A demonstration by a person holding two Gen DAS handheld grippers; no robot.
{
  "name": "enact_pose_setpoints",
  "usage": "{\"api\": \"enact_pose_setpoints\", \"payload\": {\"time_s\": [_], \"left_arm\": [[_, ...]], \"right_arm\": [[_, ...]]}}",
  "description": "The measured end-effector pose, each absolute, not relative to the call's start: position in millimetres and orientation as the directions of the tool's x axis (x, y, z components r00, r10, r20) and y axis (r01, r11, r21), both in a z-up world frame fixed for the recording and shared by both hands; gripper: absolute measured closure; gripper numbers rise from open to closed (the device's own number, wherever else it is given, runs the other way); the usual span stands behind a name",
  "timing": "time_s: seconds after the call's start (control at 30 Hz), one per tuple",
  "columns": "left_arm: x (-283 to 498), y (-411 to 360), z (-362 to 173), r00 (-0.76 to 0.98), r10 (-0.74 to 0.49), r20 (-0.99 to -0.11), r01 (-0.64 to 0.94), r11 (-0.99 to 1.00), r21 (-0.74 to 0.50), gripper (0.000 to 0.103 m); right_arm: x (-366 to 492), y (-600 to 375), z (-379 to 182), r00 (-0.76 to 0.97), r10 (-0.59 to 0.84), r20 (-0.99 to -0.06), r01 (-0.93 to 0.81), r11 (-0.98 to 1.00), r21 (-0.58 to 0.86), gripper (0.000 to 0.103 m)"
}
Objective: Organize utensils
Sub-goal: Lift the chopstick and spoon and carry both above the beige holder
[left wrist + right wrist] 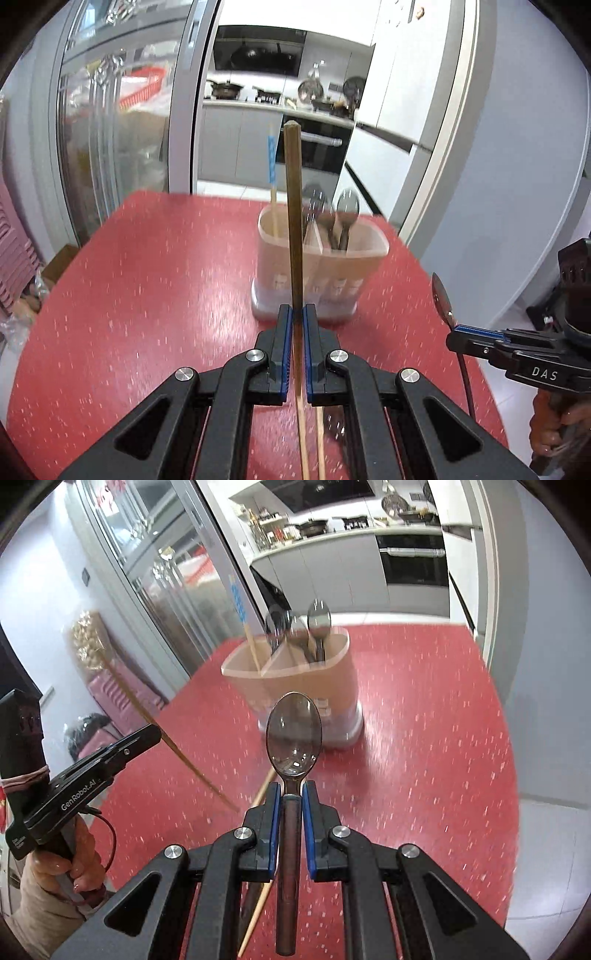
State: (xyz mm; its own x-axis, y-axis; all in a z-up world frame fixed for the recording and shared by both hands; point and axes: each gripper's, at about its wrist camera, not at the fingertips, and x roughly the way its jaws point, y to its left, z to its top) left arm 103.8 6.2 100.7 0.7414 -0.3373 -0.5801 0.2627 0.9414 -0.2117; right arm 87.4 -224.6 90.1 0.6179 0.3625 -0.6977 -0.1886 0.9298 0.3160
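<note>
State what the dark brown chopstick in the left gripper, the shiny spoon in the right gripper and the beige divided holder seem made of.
Dark brown chopstick: probably wood, matt with faint grain.
Shiny spoon: metal bowl, mirror reflections; handle dark, material unclear.
Beige divided holder: likely plastic, smooth thin translucent walls.

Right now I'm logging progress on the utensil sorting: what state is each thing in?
Left gripper: shut on dark brown wooden chopstick, lifted, upright.
Right gripper: shut on steel spoon with dark handle, bowl pointing forward.
Beige divided plastic utensil holder: upright on red speckled table.
Blue-patterned chopstick: standing in holder's left compartment.
Steel spoons: standing in another compartment.
Light wooden chopstick: lying on table.
</note>
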Motion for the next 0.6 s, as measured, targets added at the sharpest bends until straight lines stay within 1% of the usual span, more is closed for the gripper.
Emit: {"api": "enact_pose_setpoints", "payload": {"time_s": [0.4, 0.6], "left_arm": [[146.5, 6.8, 172.4, 0.809, -0.331, -0.486, 0.259, 0.943, -0.211, 0.072], [169.2, 9.7, 196.3, 0.824, -0.34, -0.453, 0.26, 0.938, -0.23, 0.072]], "right_arm": [[134.1, -226.2, 150.9, 0.699, 0.365, -0.615, -0.239, 0.93, 0.28, 0.091], [162.5, -225.1, 172.1, 0.727, 0.366, -0.58, -0.252, 0.929, 0.271, 0.091]]}}
